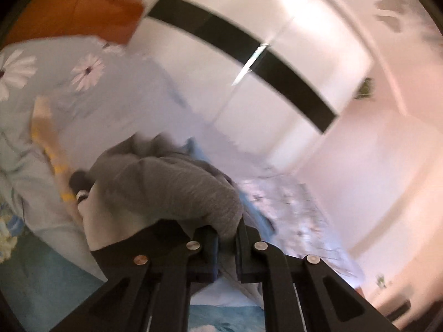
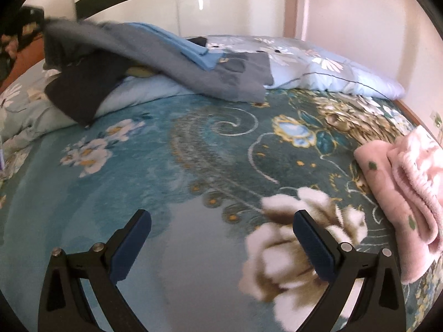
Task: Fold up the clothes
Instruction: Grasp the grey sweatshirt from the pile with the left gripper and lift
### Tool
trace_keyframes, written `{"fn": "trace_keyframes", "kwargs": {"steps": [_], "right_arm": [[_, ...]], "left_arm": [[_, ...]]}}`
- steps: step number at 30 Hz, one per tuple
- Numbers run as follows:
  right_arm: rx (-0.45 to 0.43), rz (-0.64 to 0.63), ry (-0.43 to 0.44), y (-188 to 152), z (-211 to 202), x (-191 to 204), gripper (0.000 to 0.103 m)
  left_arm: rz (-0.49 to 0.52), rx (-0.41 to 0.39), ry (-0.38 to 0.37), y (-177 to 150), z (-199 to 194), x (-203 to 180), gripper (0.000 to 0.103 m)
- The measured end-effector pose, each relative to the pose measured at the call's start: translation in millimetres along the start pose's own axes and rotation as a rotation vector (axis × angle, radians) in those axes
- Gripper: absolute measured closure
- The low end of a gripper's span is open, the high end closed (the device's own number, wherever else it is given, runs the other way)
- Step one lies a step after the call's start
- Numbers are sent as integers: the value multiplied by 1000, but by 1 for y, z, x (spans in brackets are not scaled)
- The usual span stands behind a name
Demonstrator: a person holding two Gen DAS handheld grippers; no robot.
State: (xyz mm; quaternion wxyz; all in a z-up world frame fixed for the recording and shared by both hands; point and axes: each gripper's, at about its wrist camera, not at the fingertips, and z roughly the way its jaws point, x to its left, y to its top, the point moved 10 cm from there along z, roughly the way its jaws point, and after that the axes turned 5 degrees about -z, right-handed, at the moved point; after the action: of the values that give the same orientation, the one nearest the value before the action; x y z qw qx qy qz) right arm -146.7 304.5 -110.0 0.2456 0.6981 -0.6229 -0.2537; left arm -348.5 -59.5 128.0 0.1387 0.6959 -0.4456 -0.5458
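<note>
In the left wrist view my left gripper is shut on a grey knit garment, which bulges up over the fingers and hangs lifted above the bed. In the right wrist view the same grey garment stretches from the upper left corner down over a pile with a blue cloth and a dark navy garment. My right gripper stands open above the teal floral blanket, nothing between its fingers. A folded pink garment lies at the right.
Floral pillows lie along the head of the bed by the pink wall. A white wardrobe with a dark band stands behind. A yellow-striped item and an orange cloth lie at the left.
</note>
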Motion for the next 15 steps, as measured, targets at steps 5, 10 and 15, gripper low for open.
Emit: {"fn": "trace_keyframes", "kwargs": {"steps": [5,10,15], "right_arm": [[-30,-36,4,8,-25,21,1],[-61,-41,21,13,-46,38,1],[-46,-51,40,-1,-56,55,1]], "left_arm": [[129,-64,-184,11,-84,-63,94],[293,-139,-318,12,-192,-101,94],[331,-106,-290,-26,-250,-60,94]]}}
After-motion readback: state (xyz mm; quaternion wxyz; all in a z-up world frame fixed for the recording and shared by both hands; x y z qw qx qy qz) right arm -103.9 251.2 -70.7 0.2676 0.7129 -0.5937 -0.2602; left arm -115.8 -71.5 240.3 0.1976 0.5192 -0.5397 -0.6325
